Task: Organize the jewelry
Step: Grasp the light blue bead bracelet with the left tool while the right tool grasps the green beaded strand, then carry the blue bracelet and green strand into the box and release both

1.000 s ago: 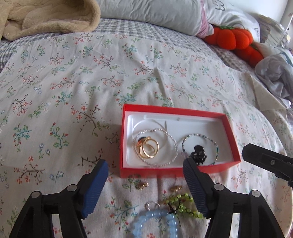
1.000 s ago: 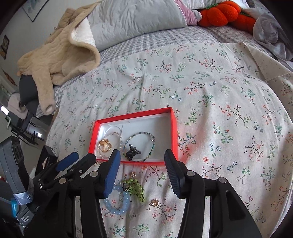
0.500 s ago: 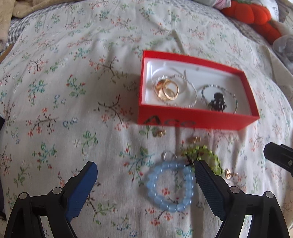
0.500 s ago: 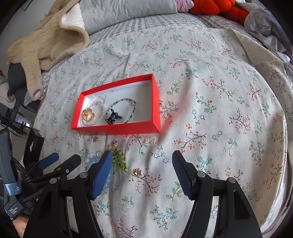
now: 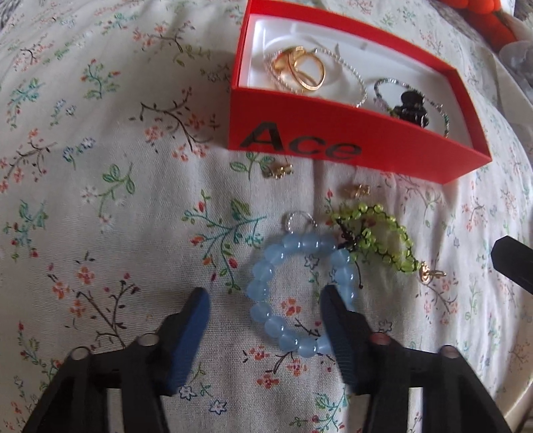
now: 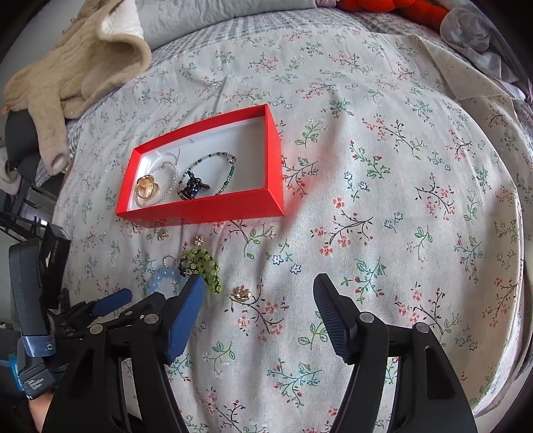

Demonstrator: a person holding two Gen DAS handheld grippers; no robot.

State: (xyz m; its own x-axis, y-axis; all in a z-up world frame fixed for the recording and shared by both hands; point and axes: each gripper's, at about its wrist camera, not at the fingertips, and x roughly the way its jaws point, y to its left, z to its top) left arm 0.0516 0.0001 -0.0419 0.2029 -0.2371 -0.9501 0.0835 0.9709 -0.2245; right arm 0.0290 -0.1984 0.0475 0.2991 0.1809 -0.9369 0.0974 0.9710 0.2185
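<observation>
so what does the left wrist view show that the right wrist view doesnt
Only the left wrist view: black "Ace" lettering on the box front, and the whole blue bead bracelet, with the left gripper open around part of it.

Only the right wrist view: a beige garment at the bed's far edge, and the right gripper open over bare bedspread.

Both: the red box, gold rings, green bead bracelet.

I'm looking down on a bed spread with a pale cotton sheet printed with small flowers and twigs (image 6: pixel 383 173), daylight falling soft across it. Beyond that I see a grey-and-white checked cover (image 6: pixel 266 30), a grey quilted pillow (image 6: pixel 213 13) and a beige fleecy garment (image 6: pixel 76 66) slumped at the far left. Orange plush pumpkins (image 6: pixel 399 8) sit at the far right edge.
</observation>
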